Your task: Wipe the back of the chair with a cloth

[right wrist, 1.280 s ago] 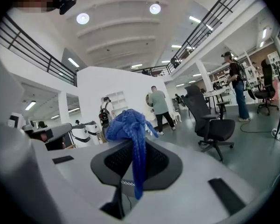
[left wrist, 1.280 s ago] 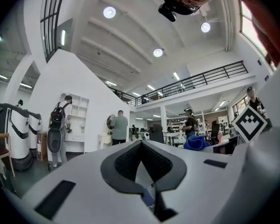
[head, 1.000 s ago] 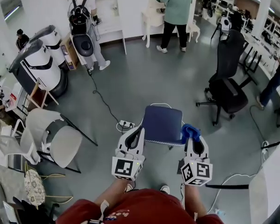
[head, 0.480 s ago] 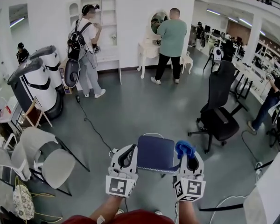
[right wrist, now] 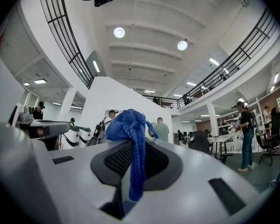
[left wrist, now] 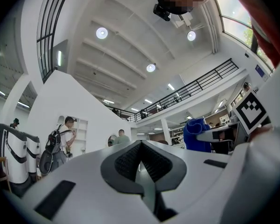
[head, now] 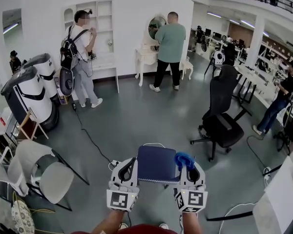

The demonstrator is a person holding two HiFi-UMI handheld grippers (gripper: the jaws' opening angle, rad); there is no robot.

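A chair with a blue padded surface (head: 157,164) stands on the grey floor just in front of me, between my two grippers in the head view. My right gripper (head: 188,165) is at its right edge, shut on a bunched blue cloth (head: 183,158). The right gripper view shows the blue cloth (right wrist: 129,129) hanging out of the shut right gripper (right wrist: 132,158) against the ceiling. My left gripper (head: 129,164) is at the chair's left edge. The left gripper (left wrist: 141,161) is shut with nothing in it, and the blue cloth (left wrist: 195,134) shows off to its right.
A black office chair (head: 222,116) stands to the right. A white chair (head: 49,175) is at the left. A power strip (head: 113,165) with a cable lies on the floor beside the blue chair. Two people (head: 170,48) stand by the far wall, near white machines (head: 29,91).
The head view has tilted up, so the blue chair and both grippers sit lower in frame. Both grippers keep their places beside the chair, the cloth still held.
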